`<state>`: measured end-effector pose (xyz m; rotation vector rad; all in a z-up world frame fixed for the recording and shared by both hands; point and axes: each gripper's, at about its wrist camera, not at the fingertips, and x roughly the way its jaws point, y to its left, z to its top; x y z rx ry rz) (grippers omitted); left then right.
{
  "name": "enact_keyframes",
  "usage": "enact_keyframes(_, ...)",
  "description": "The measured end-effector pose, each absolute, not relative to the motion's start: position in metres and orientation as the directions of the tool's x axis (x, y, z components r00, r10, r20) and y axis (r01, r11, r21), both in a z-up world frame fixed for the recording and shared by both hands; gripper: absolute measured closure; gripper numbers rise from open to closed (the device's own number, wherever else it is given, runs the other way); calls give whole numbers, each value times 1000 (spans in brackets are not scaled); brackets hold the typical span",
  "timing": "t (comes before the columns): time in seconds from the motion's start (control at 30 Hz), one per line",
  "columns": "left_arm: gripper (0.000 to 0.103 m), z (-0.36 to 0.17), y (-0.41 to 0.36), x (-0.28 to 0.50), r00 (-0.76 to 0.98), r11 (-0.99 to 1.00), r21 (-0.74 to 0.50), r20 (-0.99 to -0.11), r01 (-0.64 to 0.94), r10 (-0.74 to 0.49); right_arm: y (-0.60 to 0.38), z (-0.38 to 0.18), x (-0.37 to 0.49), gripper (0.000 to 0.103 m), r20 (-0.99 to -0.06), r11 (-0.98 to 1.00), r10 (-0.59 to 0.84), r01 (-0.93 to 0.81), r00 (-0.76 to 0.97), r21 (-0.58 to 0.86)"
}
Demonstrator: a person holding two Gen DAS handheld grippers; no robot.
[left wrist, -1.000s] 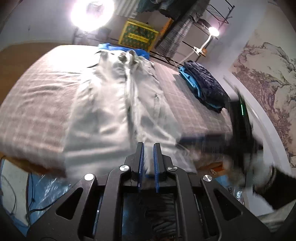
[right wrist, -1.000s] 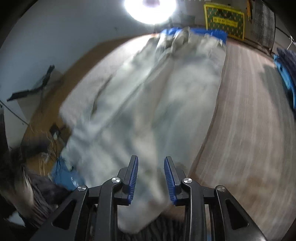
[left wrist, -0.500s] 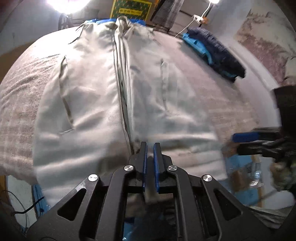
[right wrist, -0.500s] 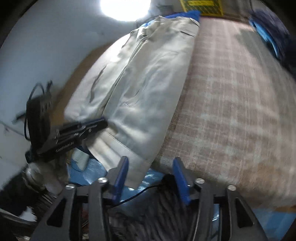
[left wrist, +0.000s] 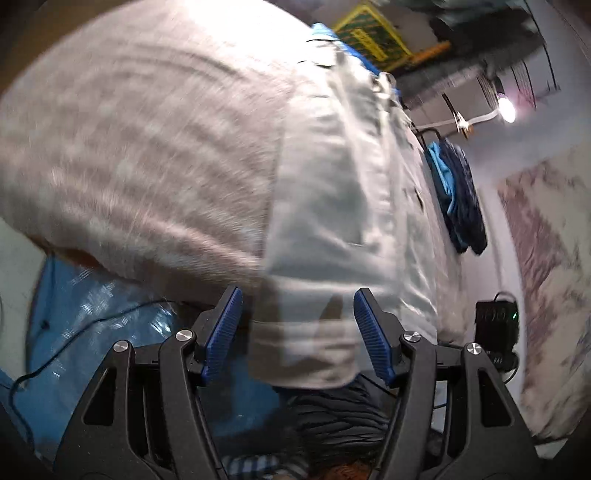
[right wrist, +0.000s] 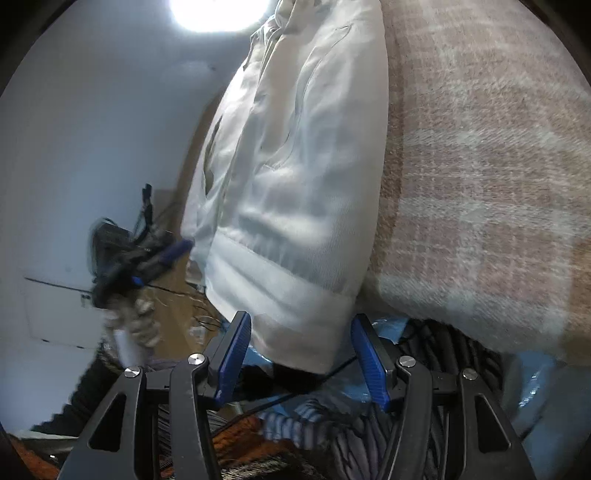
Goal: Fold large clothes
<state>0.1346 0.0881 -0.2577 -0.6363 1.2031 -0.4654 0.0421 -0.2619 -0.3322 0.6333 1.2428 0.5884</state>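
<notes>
A large pale grey-white jacket (left wrist: 340, 192) lies lengthwise on a bed, its ribbed hem hanging over the near edge. My left gripper (left wrist: 297, 332) is open, its blue pads on either side of the hem's left corner. In the right wrist view the jacket (right wrist: 295, 177) shows again, and my right gripper (right wrist: 301, 360) is open around the hem's right corner. Neither gripper clamps the cloth. The left gripper (right wrist: 166, 254) also shows blurred at the left of the right wrist view.
The bed has a pink-beige plaid blanket (left wrist: 140, 147) (right wrist: 480, 166). Folded dark blue and light blue clothes (left wrist: 458, 199) lie on its far right. Blue plastic sheeting (left wrist: 92, 317) and cables lie on the floor. A yellow box (left wrist: 369, 33) stands beyond the bed.
My left gripper let go of the hem, opened wide and moved left to the hem's left corner. My right gripper opened wider and closed in on the hem's right corner.
</notes>
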Motion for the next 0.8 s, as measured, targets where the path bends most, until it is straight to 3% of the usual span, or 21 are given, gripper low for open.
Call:
enact_keyframes(0.23, 39, -306, 82, 147, 182, 596, -798, -601, -84, -779, -255, -355, 57, 45, -617, 630, 767, -26, 179, 776)
enact_keyframes(0.27, 39, -309, 83, 148, 177, 564, -820, -572, -100, -801, -251, -361, 59, 49, -612, 623, 774, -22, 164, 782)
enact_keyframes(0.33, 40, -315, 77, 148, 167, 513, -849, -528, -128, -833, -245, -367, 59, 70, -599, 609, 786, -22, 154, 793)
enact_keyframes(0.37, 46, -313, 74, 145, 162, 512, -850, -526, -125, -835, -243, -368, 58, 77, -594, 603, 790, -23, 150, 797)
enact_keyframes(0.4, 55, -310, 73, 143, 159, 528, -841, -541, -117, -826, -243, -366, 56, 89, -595, 605, 789, -23, 153, 796)
enact_keyframes(0.5, 76, -291, 74, 138, 176, 555, -827, -562, -94, -808, -243, -350, 52, 99, -612, 624, 778, -63, 147, 779)
enact_keyframes(0.67, 80, -250, 66, 124, 246, 636, -771, -610, 36, -753, -236, -298, 35, 103, -715, 731, 679, -230, 165, 642)
enact_keyframes(0.8, 81, -275, 60, 125, 204, 708, -706, -691, 17, -694, -232, -328, 41, 103, -749, 759, 649, -168, 130, 629)
